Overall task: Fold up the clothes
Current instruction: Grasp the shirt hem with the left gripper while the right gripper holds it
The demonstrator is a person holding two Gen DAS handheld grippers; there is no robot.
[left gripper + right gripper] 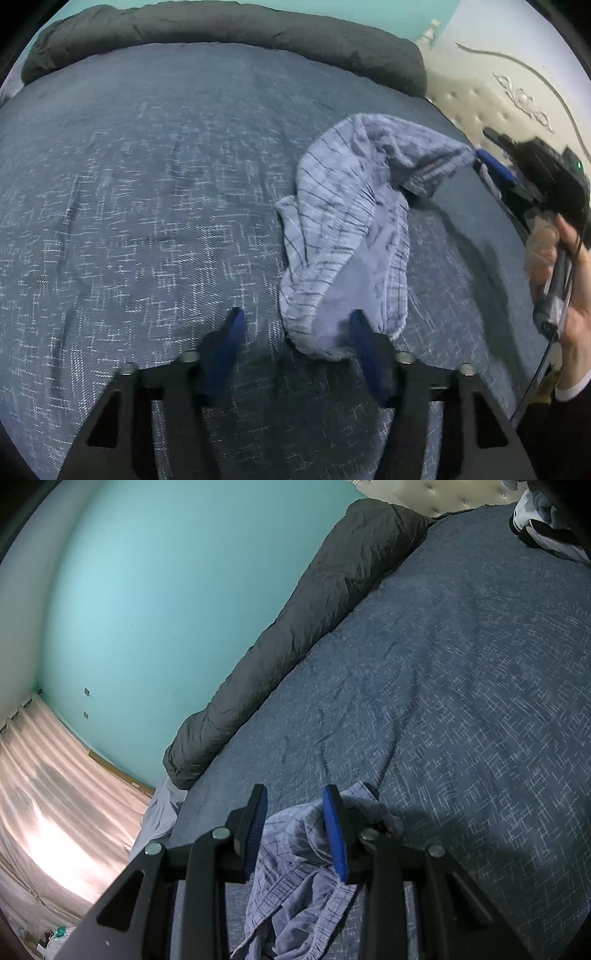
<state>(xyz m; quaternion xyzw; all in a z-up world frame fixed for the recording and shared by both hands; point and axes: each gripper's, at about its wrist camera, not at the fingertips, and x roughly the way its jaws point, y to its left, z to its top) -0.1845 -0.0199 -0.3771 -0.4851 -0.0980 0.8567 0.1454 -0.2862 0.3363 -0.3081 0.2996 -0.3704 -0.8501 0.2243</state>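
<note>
Left wrist view: the checked shorts (343, 236) lie crumpled at 3 o'clock on the blue bedspread (147, 192). The left gripper (295, 332) stands parted, nothing pinched, its right finger on the hem. The right gripper (484, 162) pinches a far corner. Judged step: securing corners; next the left jaws must take hold of the hem.

Right wrist view: the right gripper (295, 827) shows fabric between half-parted jaws. Only this view shows the clothes pile (546, 528) at 1 o'clock.

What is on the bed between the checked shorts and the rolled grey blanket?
Nothing: in the left wrist view only bare blue bedspread lies between the checked shorts and the rolled grey blanket.
</note>
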